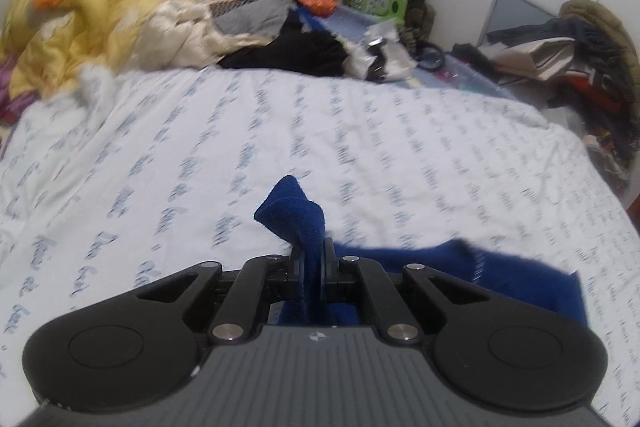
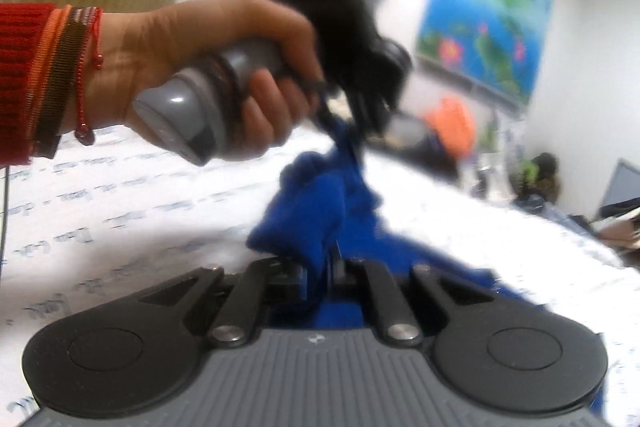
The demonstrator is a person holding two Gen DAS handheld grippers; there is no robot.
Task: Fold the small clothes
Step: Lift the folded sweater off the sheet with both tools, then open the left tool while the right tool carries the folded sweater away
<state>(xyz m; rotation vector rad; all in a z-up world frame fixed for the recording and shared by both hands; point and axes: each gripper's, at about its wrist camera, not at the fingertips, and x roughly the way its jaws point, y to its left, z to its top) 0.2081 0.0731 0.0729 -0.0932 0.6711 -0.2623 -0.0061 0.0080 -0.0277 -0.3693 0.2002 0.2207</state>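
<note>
Blue knit garment (image 1: 294,211) is hanging above the bed (image 1: 360,147), both the left gripper (image 1: 314,259) and right gripper (image 2: 322,267) pinching bunched edges in their jaws, so thick folds risk slipping loose.

Blue cloth (image 1: 520,279) runs under hand-held gripper body, lower part hidden; right wrist view motion-blurred.

Home bedroom, printed bedsheet (image 1: 280,131), heaped clothes (image 1: 256,23), wall poster (image 2: 484,11)
</note>
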